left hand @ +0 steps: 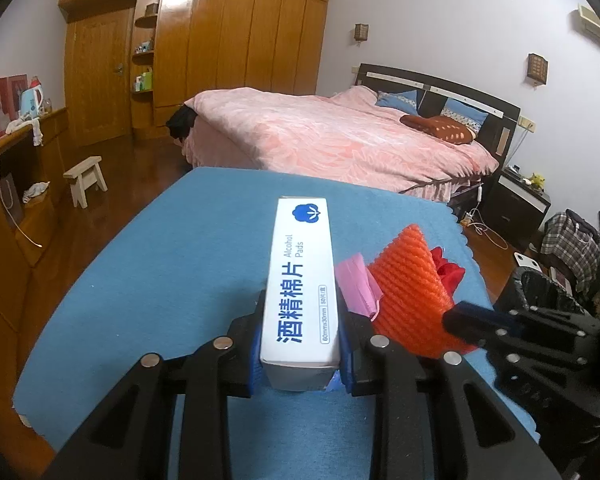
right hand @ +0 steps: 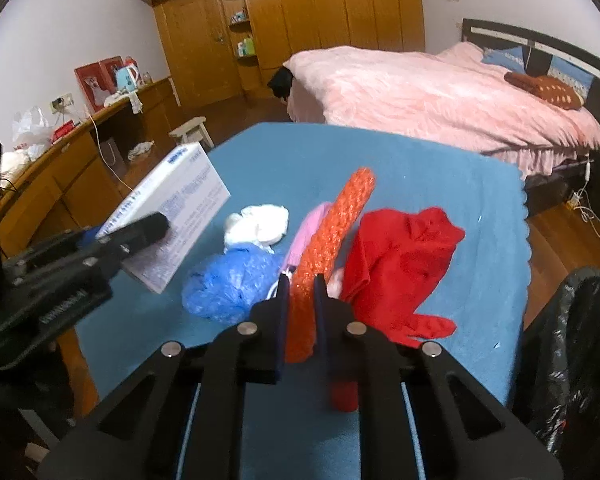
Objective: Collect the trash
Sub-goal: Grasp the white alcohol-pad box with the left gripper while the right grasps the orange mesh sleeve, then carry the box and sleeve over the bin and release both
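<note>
Left wrist: close, looks down-fwd over blue table cloth [left hand: 172, 264] toward bed [left hand: 340, 136].
Right wrist: same facing, close.
Shared: cloth, bed, wardrobe [right hand: 332, 4], each other's gripper.

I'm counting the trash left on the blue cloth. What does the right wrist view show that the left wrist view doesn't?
Right wrist only: a blue plastic bag and a white wad. Left wrist only: the "Alcohol Pads" label on the box. Both show the box in the left gripper, the orange foam net in the right gripper, the red cloth and pink scrap.
</note>
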Demonstrator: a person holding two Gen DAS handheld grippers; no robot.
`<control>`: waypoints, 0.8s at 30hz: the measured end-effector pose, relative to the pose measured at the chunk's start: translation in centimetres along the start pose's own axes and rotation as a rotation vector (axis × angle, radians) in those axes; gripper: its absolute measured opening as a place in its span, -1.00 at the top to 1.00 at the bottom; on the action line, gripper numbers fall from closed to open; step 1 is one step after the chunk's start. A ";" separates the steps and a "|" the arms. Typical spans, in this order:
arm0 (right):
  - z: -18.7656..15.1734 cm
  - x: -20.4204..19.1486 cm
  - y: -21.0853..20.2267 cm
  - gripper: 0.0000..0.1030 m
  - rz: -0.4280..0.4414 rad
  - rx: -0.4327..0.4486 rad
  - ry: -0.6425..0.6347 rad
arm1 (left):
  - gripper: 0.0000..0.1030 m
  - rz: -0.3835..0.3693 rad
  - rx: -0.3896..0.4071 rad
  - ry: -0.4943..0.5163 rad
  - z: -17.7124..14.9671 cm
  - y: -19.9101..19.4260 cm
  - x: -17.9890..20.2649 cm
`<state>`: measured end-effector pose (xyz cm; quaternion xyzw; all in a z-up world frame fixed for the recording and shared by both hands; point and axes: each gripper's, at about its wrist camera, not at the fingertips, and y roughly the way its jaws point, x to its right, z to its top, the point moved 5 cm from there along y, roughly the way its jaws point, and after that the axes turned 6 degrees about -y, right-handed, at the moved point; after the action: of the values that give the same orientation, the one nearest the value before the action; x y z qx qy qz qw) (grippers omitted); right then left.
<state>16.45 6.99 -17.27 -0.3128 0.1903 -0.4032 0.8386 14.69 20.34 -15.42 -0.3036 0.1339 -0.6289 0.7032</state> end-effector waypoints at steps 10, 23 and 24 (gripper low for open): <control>1.9 2.0 -4.3 0.78 -0.013 0.083 0.037 | 0.43 -0.021 0.020 0.026 0.6 -1.3 2.1; 2.0 7.4 -9.8 0.79 -0.100 0.167 0.097 | 0.43 -0.116 0.023 0.088 1.5 -1.4 8.8; 1.9 7.8 -10.1 0.79 -0.110 0.170 0.101 | 0.43 -0.127 0.023 0.097 1.5 -1.4 9.6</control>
<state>16.59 -3.35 -9.53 -0.2299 0.1802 -0.4785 0.8281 16.10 11.45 -11.56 -0.2727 0.1411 -0.6876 0.6580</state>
